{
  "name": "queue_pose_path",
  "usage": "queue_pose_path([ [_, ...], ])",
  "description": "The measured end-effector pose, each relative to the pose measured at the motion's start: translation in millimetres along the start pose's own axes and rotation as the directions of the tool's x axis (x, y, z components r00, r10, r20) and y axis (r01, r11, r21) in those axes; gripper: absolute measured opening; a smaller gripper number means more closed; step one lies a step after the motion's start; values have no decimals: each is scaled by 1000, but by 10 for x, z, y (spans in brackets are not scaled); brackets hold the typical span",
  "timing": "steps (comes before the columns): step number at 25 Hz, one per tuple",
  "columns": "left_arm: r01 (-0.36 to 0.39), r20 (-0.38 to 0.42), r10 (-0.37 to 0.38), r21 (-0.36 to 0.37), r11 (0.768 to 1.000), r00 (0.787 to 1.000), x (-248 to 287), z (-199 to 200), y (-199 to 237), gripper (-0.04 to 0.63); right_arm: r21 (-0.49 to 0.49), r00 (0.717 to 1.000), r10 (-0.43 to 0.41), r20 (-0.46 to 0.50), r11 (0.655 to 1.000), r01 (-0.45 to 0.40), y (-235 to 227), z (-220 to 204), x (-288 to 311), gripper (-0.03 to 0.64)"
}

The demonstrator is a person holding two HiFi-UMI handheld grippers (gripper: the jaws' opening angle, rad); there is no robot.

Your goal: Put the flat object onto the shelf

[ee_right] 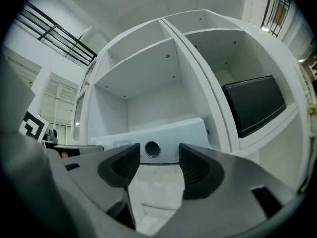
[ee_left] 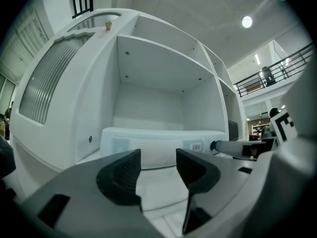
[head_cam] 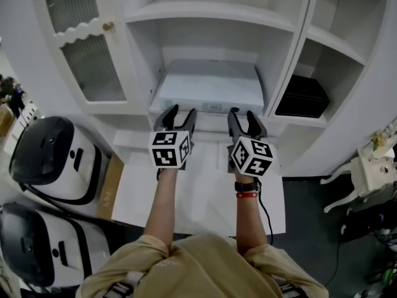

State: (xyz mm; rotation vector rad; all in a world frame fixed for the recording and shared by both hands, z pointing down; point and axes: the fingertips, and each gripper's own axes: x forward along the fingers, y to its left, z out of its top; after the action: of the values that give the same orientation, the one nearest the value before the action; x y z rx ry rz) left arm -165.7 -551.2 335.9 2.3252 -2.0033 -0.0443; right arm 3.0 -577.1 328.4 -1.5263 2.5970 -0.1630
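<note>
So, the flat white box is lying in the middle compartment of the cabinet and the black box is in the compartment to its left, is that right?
Not quite: the head view shows the black box in the compartment to the right of the flat white box, not the left. The flat white box does lie in the middle compartment.

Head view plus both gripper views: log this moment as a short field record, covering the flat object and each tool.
flat object: white, lying flat in the middle compartment of the shelf unit
left tool: jaws apart, nothing between them, facing the object's front
right tool: jaws apart, nothing between them, facing the object's front
right compartment: black box
task: object appears placed and released
</note>
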Motion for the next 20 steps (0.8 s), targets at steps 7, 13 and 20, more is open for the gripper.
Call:
queue_pose_path([
  [7,45,38,-43,-46,998,998,-41,-4,-35,238,25,1000,14,22,1000,-14,-3,6,-17,262],
  [13,61,55,-59,-27,998,997,-387,-207,-221,243,21,999,37,13,999,-37,114,-183,-327,262],
  [20,11,28,-11,25,1000,1000,-1017,-517,-314,242,-6,999,47,-22,999,-48,286,-453,-871,262],
])
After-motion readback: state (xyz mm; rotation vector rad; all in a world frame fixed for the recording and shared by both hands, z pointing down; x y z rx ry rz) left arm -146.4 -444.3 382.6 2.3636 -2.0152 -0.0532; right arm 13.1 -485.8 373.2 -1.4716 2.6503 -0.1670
